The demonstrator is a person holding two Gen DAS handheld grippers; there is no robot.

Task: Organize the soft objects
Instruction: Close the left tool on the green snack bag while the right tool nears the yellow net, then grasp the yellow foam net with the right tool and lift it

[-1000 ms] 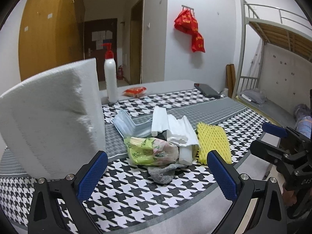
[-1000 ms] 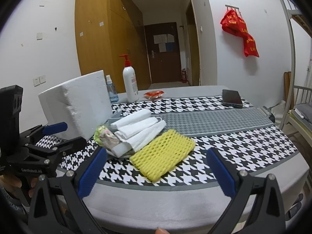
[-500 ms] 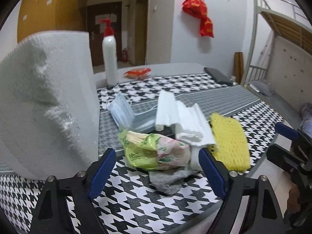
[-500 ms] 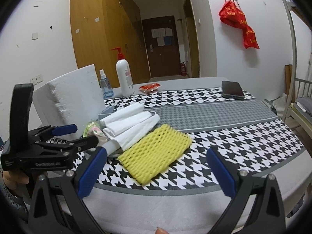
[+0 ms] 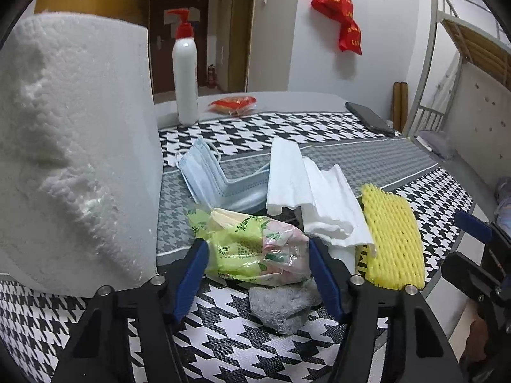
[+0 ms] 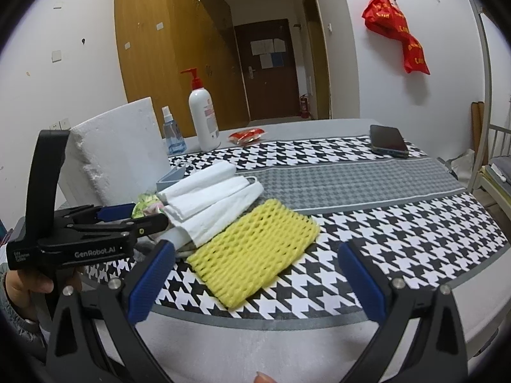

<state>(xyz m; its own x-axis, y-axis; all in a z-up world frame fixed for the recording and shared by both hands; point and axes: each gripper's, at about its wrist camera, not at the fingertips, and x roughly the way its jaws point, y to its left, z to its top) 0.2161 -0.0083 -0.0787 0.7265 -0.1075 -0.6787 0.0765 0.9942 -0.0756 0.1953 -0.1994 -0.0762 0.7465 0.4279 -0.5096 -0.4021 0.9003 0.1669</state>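
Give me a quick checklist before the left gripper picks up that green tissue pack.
1. Left gripper straddles the green tissue pack, jaws just been closing: ok.
2. Pads pressing the pack: cannot tell.
3. Grey cloth under the pack may lift too: not ok.
4. White towels overlap the pack's side: not ok.
5. Right gripper open, off the yellow foam net: ok.

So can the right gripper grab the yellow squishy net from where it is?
Probably yes. The yellow foam net lies flat just ahead of the right gripper, whose fingers stand wide open with nothing between. Only its far-left corner tucks against the white folded cloths.
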